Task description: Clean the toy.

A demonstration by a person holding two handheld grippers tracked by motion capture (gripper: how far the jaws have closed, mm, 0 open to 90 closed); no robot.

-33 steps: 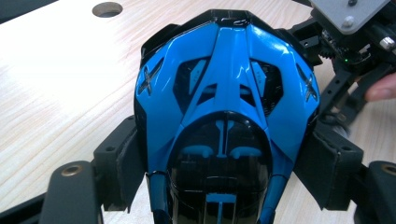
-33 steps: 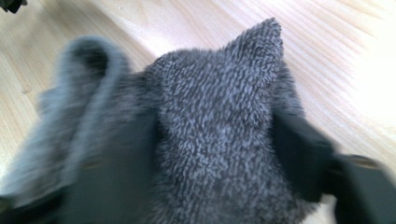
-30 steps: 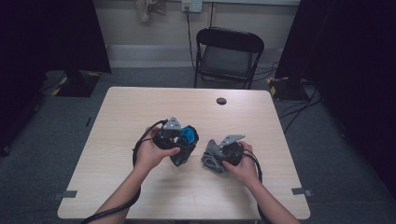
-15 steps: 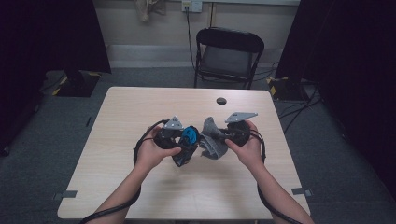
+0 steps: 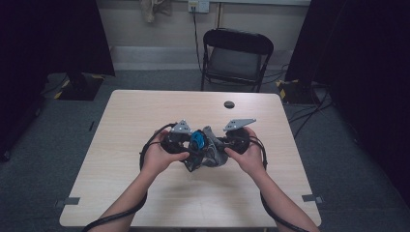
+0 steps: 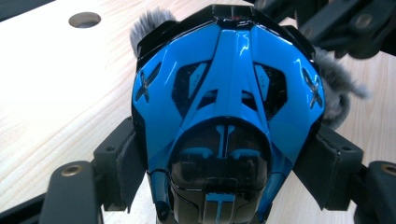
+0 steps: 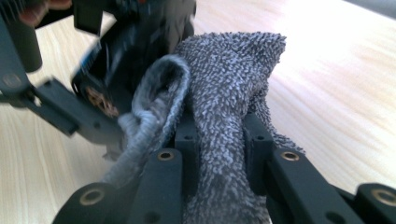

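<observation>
Holding the blue toy (image 6: 226,116) tight, the left gripper (image 5: 193,147) waits while the right gripper (image 5: 215,149), pinching the grey cloth (image 7: 219,121) at its three o'clock side, hasn't wiped much yet.

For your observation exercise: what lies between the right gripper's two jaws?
A grey towel, pinched between the right gripper's jaws, as its own view shows; beyond it sits the blue toy.
</observation>
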